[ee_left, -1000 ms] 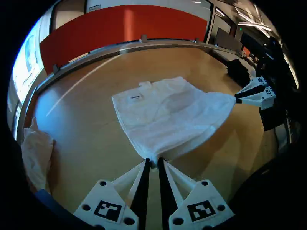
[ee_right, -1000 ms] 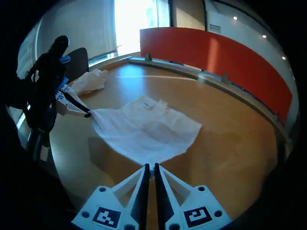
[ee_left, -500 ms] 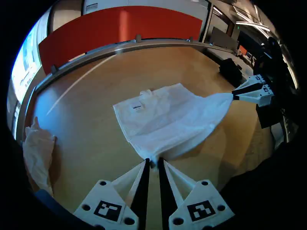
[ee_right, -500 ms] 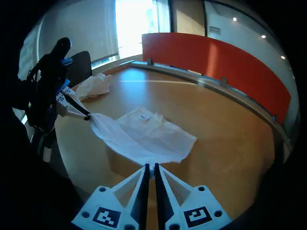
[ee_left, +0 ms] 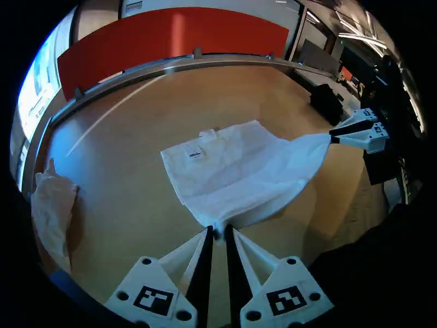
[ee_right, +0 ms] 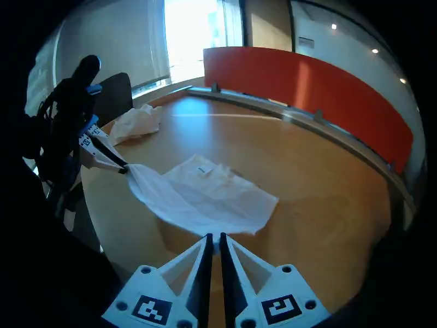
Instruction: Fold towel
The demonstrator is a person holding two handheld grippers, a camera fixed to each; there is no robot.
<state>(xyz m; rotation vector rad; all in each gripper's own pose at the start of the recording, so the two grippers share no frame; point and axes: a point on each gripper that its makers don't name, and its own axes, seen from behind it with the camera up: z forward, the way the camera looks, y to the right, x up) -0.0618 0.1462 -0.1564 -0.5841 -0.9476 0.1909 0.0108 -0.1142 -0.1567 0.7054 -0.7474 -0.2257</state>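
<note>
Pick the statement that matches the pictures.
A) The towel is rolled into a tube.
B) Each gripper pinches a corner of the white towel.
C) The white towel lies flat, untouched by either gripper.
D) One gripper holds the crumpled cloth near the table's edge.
B: the left gripper and the right gripper are each shut on a corner of the white towel, its near edge raised above the table.

grippers: 2, left gripper (ee_left: 218, 233), right gripper (ee_right: 214, 238)
white towel (ee_left: 240, 169): 1, mid-tabletop (ee_left: 120, 164)
crumpled cloth (ee_left: 52, 213): 1, tabletop edge
red partition (ee_left: 175, 38): 1, beyond far edge
</note>
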